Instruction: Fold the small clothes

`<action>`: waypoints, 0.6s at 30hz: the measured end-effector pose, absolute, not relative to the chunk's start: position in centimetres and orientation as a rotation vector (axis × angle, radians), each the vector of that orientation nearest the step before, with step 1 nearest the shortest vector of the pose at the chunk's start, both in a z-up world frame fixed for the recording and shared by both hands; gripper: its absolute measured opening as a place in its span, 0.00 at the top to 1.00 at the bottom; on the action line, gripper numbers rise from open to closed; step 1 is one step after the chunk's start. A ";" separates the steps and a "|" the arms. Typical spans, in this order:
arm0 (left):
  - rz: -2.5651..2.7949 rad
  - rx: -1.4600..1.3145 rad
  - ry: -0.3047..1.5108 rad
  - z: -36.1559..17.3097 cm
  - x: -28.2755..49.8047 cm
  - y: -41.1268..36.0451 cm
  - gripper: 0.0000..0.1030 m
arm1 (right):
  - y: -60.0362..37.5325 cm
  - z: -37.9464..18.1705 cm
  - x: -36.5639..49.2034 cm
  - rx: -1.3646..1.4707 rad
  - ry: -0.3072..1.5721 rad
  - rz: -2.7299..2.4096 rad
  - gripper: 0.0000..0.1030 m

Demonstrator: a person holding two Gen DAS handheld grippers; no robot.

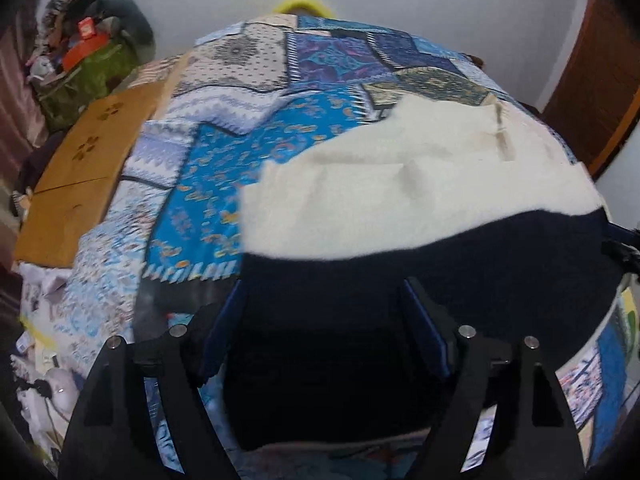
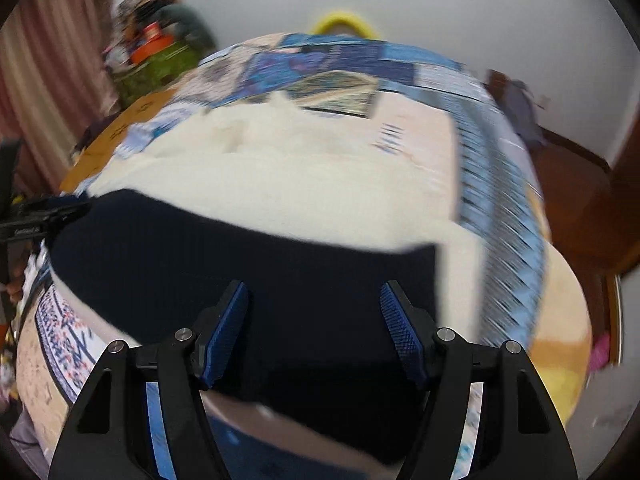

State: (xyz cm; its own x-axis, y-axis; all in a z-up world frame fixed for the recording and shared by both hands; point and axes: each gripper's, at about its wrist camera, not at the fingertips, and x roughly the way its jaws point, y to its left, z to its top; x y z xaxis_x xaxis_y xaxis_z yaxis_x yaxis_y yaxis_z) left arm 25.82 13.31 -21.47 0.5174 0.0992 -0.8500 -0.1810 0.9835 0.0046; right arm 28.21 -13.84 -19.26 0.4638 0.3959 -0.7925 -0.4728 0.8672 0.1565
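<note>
A dark navy garment (image 1: 440,264) (image 2: 240,248) lies flat on the near part of a cream cloth (image 1: 400,184) (image 2: 300,172), both spread on a patchwork bedspread (image 1: 208,168) (image 2: 500,200). My left gripper (image 1: 322,292) hovers over the navy garment's left part, jaws wide, blue pads (image 1: 424,320) apart with only flat cloth below them. My right gripper (image 2: 313,288) stands over the garment's right part near its right edge, also wide, pads (image 2: 396,320) not pressing anything. The picture is blurred, so contact with the cloth cannot be judged.
A brown cardboard sheet (image 1: 80,168) lies at the bed's left edge. Behind it a pile of clutter on a green bag (image 1: 88,60) (image 2: 156,52). A yellow ring-shaped object (image 1: 304,4) (image 2: 340,24) shows past the far edge. Wooden door (image 1: 600,80) and dark wooden furniture (image 2: 580,200) to the right.
</note>
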 end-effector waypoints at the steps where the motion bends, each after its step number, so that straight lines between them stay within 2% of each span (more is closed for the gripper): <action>1: 0.187 -0.086 1.016 -21.6 25.5 13.6 0.23 | -14.5 -19.2 28.1 -0.072 0.951 0.524 0.37; 10: 0.241 -0.151 1.018 -21.9 22.5 16.1 0.22 | -18.2 -19.9 26.0 0.001 0.985 0.429 0.37; 18: 0.254 -0.225 0.936 -17.1 19.7 16.5 0.23 | -17.8 -15.9 25.2 0.021 0.887 0.433 0.37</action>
